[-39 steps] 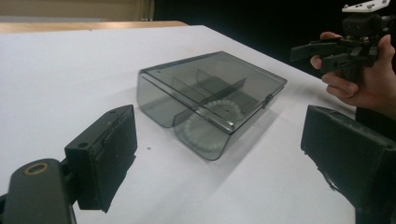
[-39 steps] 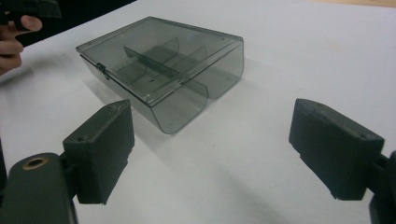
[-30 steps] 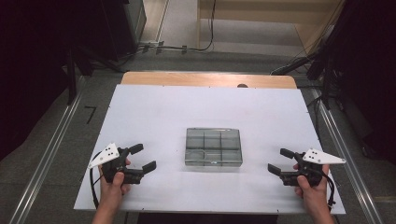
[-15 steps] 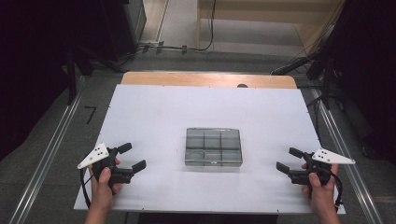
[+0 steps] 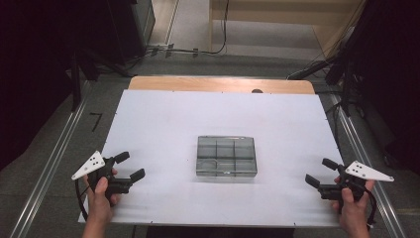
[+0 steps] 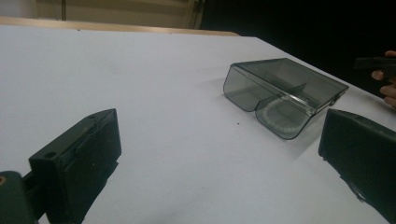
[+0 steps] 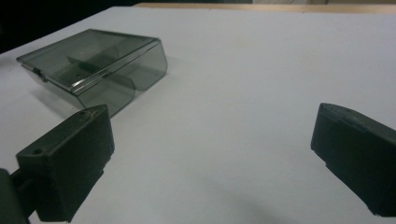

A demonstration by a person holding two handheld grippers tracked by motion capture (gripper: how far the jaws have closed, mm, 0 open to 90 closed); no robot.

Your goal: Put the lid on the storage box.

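Observation:
A smoky clear plastic compartment box (image 5: 226, 156) with its lid down lies flat at the middle of the white table (image 5: 223, 114). My left gripper (image 5: 130, 165) sits near the front left corner, well left of the box, and my right gripper (image 5: 320, 171) near the front right corner. Both have just been opening and now stand open with nothing between the jaws. In the left gripper view the box (image 6: 285, 93) lies beyond the wide-apart left gripper (image 6: 219, 130). The right gripper view has the box (image 7: 98, 65) at upper left of the right gripper (image 7: 212, 126).
A wooden strip (image 5: 220, 84) runs along the table's far edge, with a small dark spot (image 5: 256, 91) on it. Metal floor rails (image 5: 49, 168) flank the table, and cables (image 5: 317, 67) lie on the floor behind. The other hand (image 6: 385, 77) appears far right in the left gripper view.
Both hands have drifted outward, away from the box toward the table's side edges. The jaws of both grippers stand a little wider. The box has not moved.

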